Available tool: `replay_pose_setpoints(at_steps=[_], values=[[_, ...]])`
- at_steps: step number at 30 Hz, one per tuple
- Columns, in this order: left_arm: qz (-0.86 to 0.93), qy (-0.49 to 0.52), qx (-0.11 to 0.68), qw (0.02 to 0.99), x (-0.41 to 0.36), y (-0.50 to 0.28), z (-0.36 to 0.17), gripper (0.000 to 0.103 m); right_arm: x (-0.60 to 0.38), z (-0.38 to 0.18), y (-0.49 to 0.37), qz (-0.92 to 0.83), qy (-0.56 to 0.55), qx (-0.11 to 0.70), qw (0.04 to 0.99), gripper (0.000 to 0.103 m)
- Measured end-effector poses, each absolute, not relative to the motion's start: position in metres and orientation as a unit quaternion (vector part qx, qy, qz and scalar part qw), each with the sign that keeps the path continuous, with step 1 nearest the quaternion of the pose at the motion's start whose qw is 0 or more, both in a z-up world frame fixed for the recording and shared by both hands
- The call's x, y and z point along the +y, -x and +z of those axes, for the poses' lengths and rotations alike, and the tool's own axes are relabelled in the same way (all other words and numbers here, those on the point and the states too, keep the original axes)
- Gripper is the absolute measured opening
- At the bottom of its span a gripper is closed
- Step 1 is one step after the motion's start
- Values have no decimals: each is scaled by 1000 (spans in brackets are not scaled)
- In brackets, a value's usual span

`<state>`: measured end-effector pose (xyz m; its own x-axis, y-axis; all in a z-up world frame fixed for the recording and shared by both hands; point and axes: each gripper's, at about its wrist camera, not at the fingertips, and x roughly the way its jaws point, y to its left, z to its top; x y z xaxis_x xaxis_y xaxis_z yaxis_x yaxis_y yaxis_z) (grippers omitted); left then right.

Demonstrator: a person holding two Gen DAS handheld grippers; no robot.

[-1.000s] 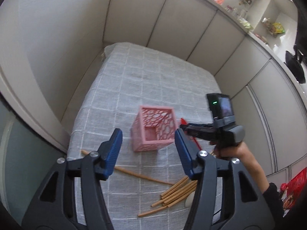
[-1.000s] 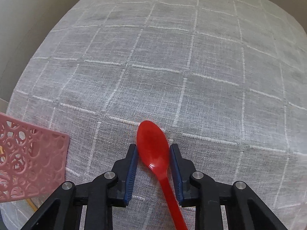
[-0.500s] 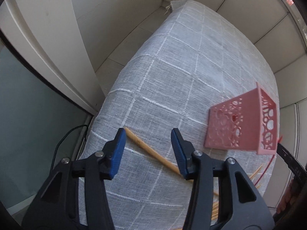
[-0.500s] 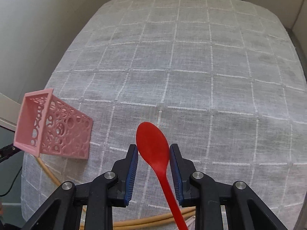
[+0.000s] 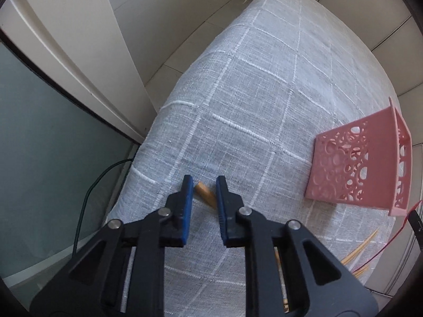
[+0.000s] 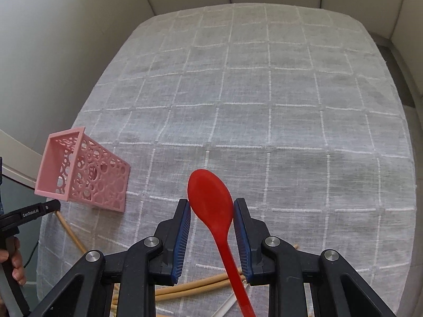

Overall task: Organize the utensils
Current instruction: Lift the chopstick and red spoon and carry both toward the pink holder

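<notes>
The right gripper (image 6: 211,211) is clamped on a red spoon (image 6: 211,200), with the pink perforated basket (image 6: 84,174) off to its left. The left gripper (image 5: 203,190) brackets a wooden chopstick's end (image 5: 205,196); its blue pads look slightly apart, so contact cannot be told.

You had soft daylight in both views, bright but not harsh. The tablecloth (image 6: 264,105) looked evenly lit, with only faint gray patches of shade. The left gripper (image 5: 203,185) threw a soft shadow on the cloth. Nothing was blurry. The round lens bent straight wall lines into curves, and the corners of both views went black.
</notes>
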<state>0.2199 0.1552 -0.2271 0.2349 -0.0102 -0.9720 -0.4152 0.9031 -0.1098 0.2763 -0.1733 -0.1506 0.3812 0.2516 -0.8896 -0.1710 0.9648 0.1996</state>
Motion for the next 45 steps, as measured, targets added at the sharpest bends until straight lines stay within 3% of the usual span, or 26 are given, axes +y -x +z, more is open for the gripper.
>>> replay_pose_setpoints(at_steps=[5,9,13,16,18,24,27,28,30,37,45], values=[[133,164,597,774,150,-225,-228,18,-172,-145,-272,128,-40,534,834,30],[129,191,583,779,154,-227,-232,9,-168,-136,-269,136,-42,521,842,30],[108,198,563,795,149,-227,-227,8,-165,-124,-265,145,-50,503,851,30],[93,191,531,820,140,-225,-206,8,-163,-111,-260,150,-57,480,862,29],[86,179,505,840,136,-219,-186,8,-161,-101,-256,156,-61,464,870,21],[55,156,432,887,122,-195,-126,8,-150,-84,-250,163,-37,432,886,18],[38,151,420,894,119,-193,-114,8,-146,-100,-263,179,-44,459,869,21],[34,150,420,894,118,-195,-114,8,-144,-108,-268,177,-45,469,864,29],[30,148,426,892,120,-197,-118,8,-140,-129,-282,168,-39,492,853,36],[28,156,445,882,130,-203,-127,8,-122,-202,-325,132,-8,572,810,38],[16,146,440,886,123,-204,-117,8,-100,-241,-348,106,50,596,794,37]])
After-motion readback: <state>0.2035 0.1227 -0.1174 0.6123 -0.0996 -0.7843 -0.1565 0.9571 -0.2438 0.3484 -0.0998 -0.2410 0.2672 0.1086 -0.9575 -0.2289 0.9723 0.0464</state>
